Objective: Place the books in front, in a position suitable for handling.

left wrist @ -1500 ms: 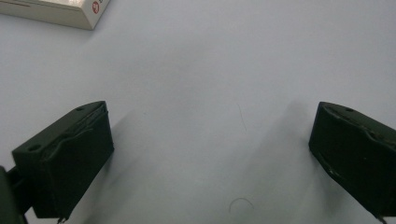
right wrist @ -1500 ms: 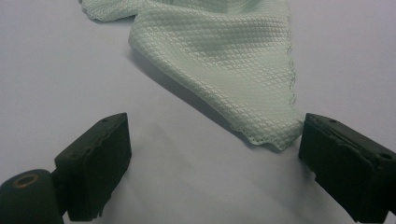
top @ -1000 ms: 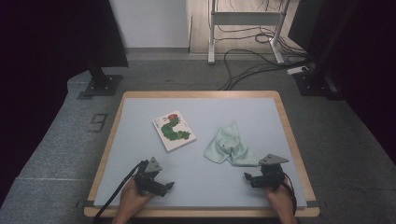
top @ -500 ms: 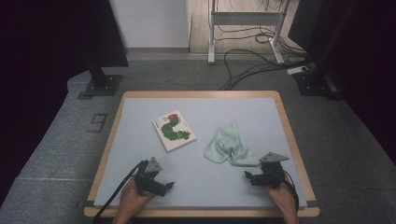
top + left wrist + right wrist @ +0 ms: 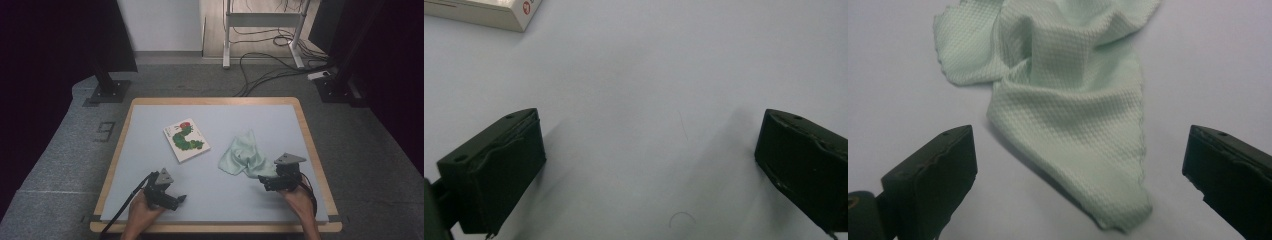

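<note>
Mint cloth [image 5: 1068,115] crumpled, waffle weave, w/ scalloped edge.

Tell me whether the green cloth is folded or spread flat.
Neither: the green cloth lies crumpled, with raised folds and overlapping layers.

Both hands sit low at the near edge, the left gripper [image 5: 172,199] and the right gripper [image 5: 270,181] each held with its two jaws spread wide apart.
</note>
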